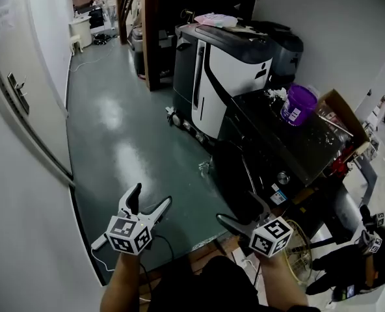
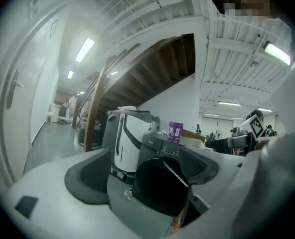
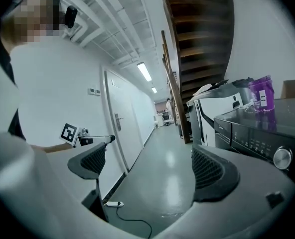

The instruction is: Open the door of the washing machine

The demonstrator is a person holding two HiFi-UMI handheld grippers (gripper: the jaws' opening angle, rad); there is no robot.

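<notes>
The black washing machine (image 1: 290, 155) stands at the right with a purple tub (image 1: 299, 104) on its top. Its round dark door (image 2: 160, 185) faces the aisle and looks closed. My left gripper (image 1: 150, 203) is open and empty, held over the green floor to the left of the machine and apart from it. In the left gripper view the door shows between the wide pads of the left gripper (image 2: 145, 176). My right gripper (image 1: 244, 212) hangs open and empty just in front of the door. In its own view the right gripper (image 3: 150, 168) points down the corridor, with the control panel (image 3: 257, 138) at the right.
A white and black appliance (image 1: 225, 70) stands behind the washing machine. An open cardboard box (image 1: 342, 112) lies at its right. A white door (image 1: 17, 90) lines the left wall. A white cable (image 3: 132, 220) trails on the floor. A wooden stair post (image 1: 152, 31) rises at the back.
</notes>
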